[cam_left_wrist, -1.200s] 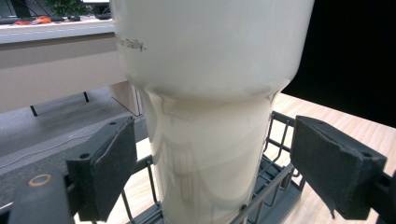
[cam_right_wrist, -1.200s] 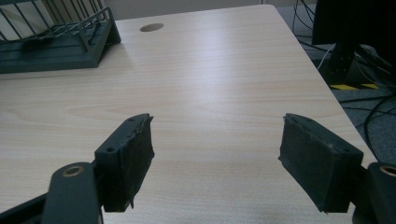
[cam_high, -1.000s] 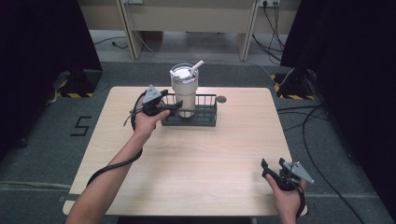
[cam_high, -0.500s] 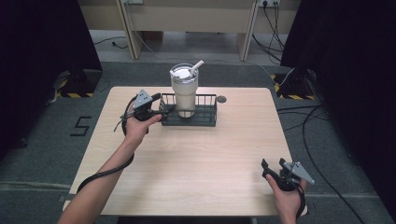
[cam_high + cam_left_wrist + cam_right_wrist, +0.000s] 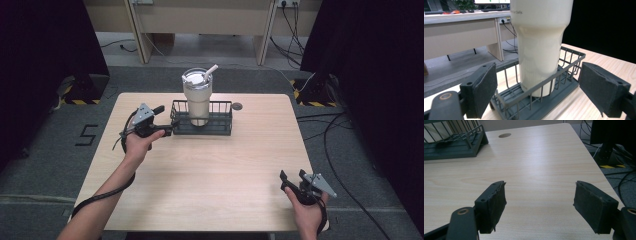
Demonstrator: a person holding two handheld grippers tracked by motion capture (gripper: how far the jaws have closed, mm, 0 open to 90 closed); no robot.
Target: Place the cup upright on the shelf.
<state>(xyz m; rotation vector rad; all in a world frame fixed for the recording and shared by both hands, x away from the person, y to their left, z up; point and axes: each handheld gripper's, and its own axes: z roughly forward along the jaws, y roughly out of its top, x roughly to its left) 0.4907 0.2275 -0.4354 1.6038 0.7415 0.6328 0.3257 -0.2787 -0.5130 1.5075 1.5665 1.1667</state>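
1. Left gripper (image 5: 161,121): held in the person's left hand (image 5: 137,142) at the left end of the wire basket (image 5: 224,129); jaws spread wide, nothing between the pads; in the left gripper view the two black pads (image 5: 482,92) stand on either side of the basket's near end, and whether they touch the wire cannot be told.
2. Tumbler (image 5: 197,98): a tall cream cup with a clear lid and a white straw (image 5: 211,70); upright inside the basket, towards its left half; seen from the left gripper (image 5: 537,95), its narrower base rests on the basket floor, directly ahead of the open jaws.
3. Wire basket (image 5: 569,67): dark, low and rectangular; set on the far middle of the table (image 5: 200,175), long side across it; in the right gripper view its corner (image 5: 461,142) shows at the upper left.
4. Right gripper (image 5: 294,179): held in the person's right hand (image 5: 306,210) at the near right corner of the table, well apart from basket and tumbler; jaws wide apart and empty; its pads (image 5: 494,205) hang over bare wood.
5. Cable hole (image 5: 236,106): a small round opening in the tabletop just beyond the basket's right end.
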